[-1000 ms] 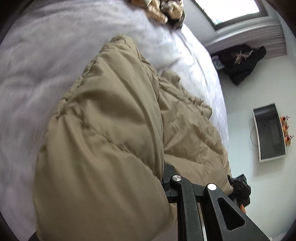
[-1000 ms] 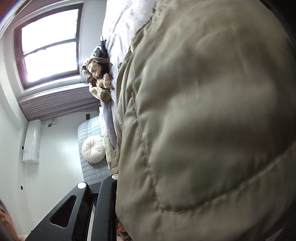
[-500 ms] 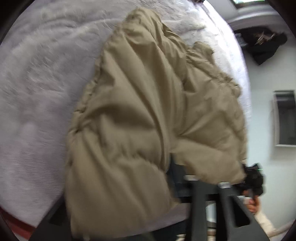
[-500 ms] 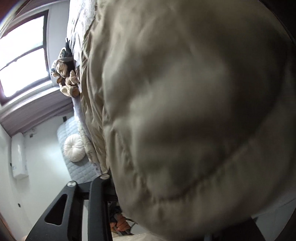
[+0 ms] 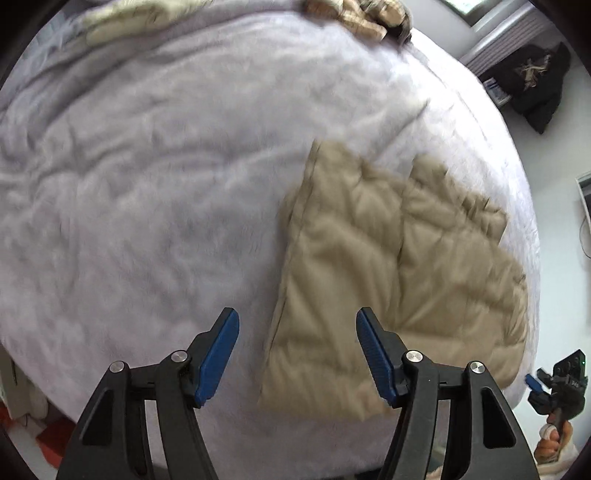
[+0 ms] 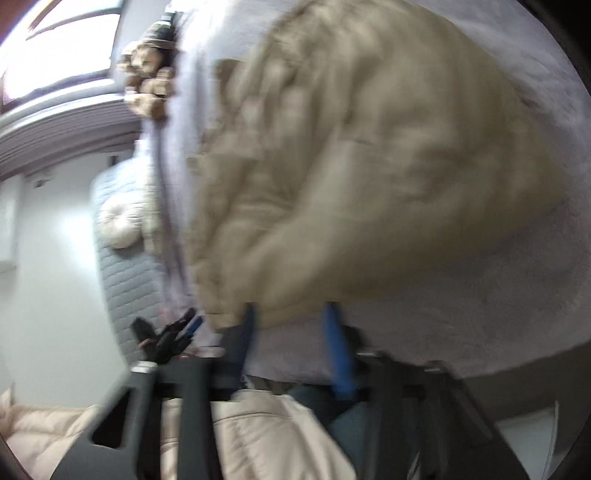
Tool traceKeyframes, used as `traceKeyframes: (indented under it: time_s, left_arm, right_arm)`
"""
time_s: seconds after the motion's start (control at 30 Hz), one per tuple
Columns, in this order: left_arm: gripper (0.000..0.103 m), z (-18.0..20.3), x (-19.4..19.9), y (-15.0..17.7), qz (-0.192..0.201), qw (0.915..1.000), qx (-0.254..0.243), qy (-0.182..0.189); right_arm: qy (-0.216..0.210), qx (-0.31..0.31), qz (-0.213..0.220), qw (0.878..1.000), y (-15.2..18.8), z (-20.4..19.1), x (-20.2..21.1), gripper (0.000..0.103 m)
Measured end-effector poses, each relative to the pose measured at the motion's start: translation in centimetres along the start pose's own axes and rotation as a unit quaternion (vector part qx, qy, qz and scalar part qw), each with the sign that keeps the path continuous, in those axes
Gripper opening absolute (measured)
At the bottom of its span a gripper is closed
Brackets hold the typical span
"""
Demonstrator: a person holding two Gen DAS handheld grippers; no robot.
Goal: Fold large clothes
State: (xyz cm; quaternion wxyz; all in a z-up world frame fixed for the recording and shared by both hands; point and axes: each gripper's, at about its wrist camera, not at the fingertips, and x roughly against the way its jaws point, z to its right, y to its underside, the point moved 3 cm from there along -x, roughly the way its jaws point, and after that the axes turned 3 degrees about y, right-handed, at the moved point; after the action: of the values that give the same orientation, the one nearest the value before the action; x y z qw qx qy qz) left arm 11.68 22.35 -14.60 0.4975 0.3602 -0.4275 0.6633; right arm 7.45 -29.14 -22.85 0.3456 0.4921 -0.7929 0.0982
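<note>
A tan puffer jacket (image 5: 399,280) lies folded and flat on the lilac bed cover (image 5: 147,206), towards the bed's right side. My left gripper (image 5: 297,354) hovers above its near left edge, jaws still opening, nothing between the blue pads (image 5: 218,354). The right wrist view is blurred: the jacket (image 6: 369,166) fills it. My right gripper (image 6: 291,317) sits just off the jacket's near hem, jaws closing, with only bed cover showing between the pads. Each gripper also shows small in the other view, the right gripper (image 5: 546,384) and the left gripper (image 6: 173,336).
Plush toys (image 5: 362,18) lie at the far end of the bed. Dark clothing (image 5: 532,81) hangs by the wall on the right. A round white cushion (image 6: 118,225) rests on a quilted grey seat beside the bed. The person's pale jacket (image 6: 258,435) is below the right gripper.
Both grippers were shut on the raised jacket. They have let go and pulled back and up, and the jacket now lies folded on the bed.
</note>
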Motion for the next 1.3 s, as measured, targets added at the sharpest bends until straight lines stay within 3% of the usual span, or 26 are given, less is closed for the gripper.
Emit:
traceKeyframes:
  time_s: [0.07,0.13,0.3,0.4,0.57,0.6,0.7,0.83,1.2,1.3]
  left_arm:
    - [0.067,1.1,-0.7,-1.4,0.007,0.9998,-0.013,0.013]
    - [0.067,2.4,-2.1,-1.9,0.002,0.9992,-0.037,0.017]
    - [0.067,5.1,-7.1,-3.0,-0.004,0.9972,-0.075,-0.003]
    - [0.067,5.3,-9.5,-4.5,0.004,0.9968,-0.071,-0.037]
    - [0.067,5.1,-12.7,-6.4,-0.002,0.9971,-0.057,-0.050]
    - [0.067,5.0,-13.3,-6.7,-0.003,0.9969,-0.058,-0.053]
    - [0.068,4.9,-14.5,-7.1,-0.006,0.9971,-0.057,-0.050]
    - [0.068,5.0,-15.3,-7.9,-0.007,0.9972,-0.055,-0.051]
    - [0.069,2.8,-10.1,-7.4,-0.018,0.9982,-0.052,-0.023]
    - [0.088,1.5,-9.3,-6.7,-0.028,0.9987,-0.043,0.005]
  right_arm:
    - [-0.030,0.005,0.028,0.999,-0.5,-1.7,0.7,0.024]
    - [-0.027,0.005,0.060,0.998,-1.8,-2.7,0.8,0.024]
    - [0.124,-0.010,0.115,0.986,-6.7,-2.3,-1.3,0.024]
    - [0.164,0.021,0.144,0.976,-9.6,-4.2,-3.0,0.024]
    - [0.216,0.073,0.154,0.961,-14.1,-7.3,-6.8,0.024]
    - [0.225,0.078,0.152,0.959,-13.4,-6.5,-5.1,0.024]
    - [0.265,0.089,0.141,0.950,-14.0,-4.8,-5.9,0.020]
    - [0.277,0.087,0.135,0.947,-15.0,-3.7,-6.9,0.018]
    - [0.315,0.103,0.133,0.934,-13.0,-6.8,-5.3,0.022]
    - [0.310,0.115,0.143,0.933,-10.7,-8.4,-4.9,0.022]
